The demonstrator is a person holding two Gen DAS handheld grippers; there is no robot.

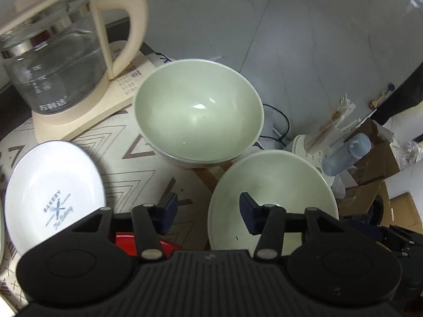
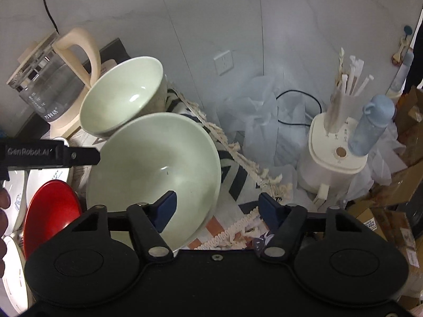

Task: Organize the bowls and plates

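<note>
Straddling the near bowl: my left gripper (image 1: pixel 208 207) and right gripper (image 2: pixel 216 207) each have one finger inside the near green bowl (image 1: pixel 272 185), one outside, on opposite rims; pads not pressing.
Bowl facing: mouth up, round, tilted.
Green bowls: two; far green bowl (image 1: pixel 198 111) beside the kettle (image 1: pixel 60 52).
Plates: white plate (image 1: pixel 53 195) left, red plate (image 2: pixel 50 211) near.
Pose: both pointing steeply down, jaws half-wide.

Dim, cool indoor light leaves small glare spots inside the pale green bowls (image 1: pixel 198 111), a soft shadow across the white plate (image 1: pixel 55 195), slight motion blur on the glass kettle (image 1: pixel 53 60), and fisheye bending with dark corners in both views.
</note>
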